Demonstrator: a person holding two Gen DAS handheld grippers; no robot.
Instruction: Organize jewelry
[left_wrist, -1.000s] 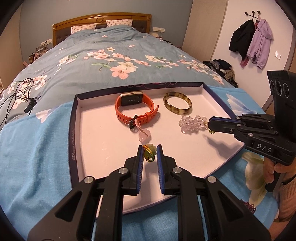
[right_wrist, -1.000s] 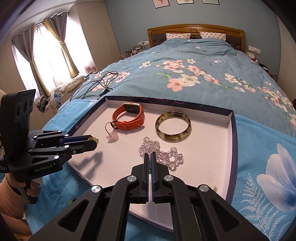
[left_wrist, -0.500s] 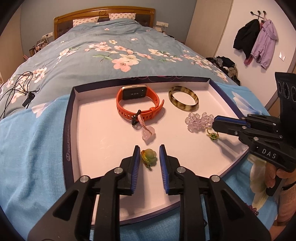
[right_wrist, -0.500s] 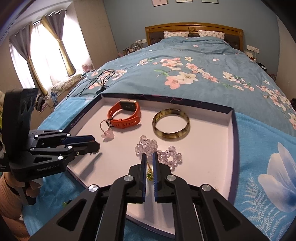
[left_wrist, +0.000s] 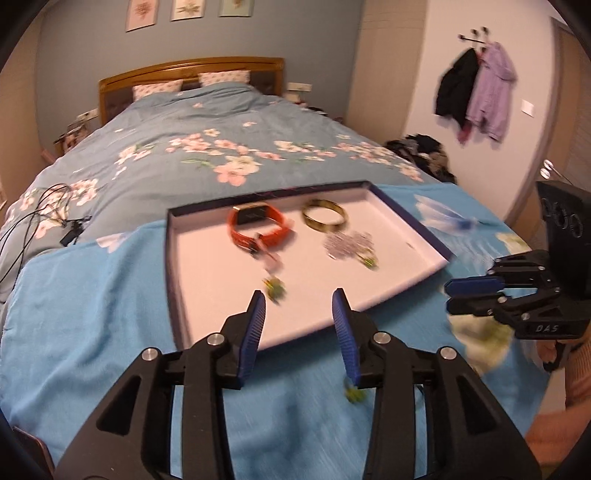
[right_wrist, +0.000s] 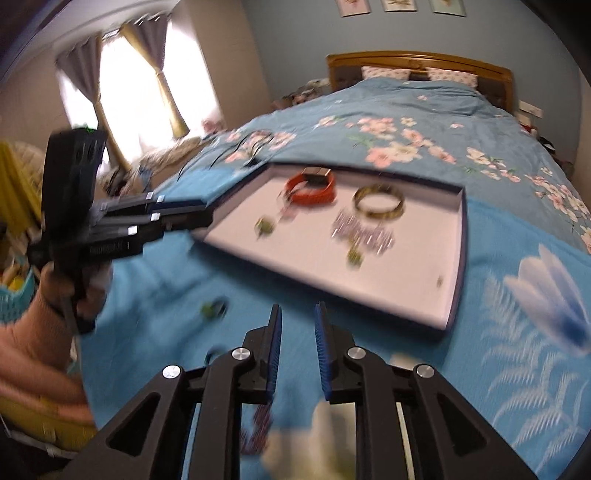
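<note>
The jewelry lies in the shallow white tray with a dark blue rim, which rests on the light blue cloth spread over the foot of the bed: an orange smartwatch with a dark face toward the back, a mottled gold-brown bangle just beside it, a blurred cluster of clear lilac beads in front of the bangle, and a small green charm lying alone on the tray floor nearer you. A pale pink pendant sits between the watch and that charm, and another small green piece lies at the near edge of the beads. Your left gripper hangs over the tray's near rim with its blue-padded fingers spread wide and nothing between them — the green charm lies just past the left fingertip, apart from it. Your right gripper is off the tray, over the cloth, with a moderate gap between its fingers and nothing in it. A small green-and-dark object lies on the cloth outside the tray, too blurred to identify. Behind it all stretches the floral blue duvet up to the wooden headboard.
</note>
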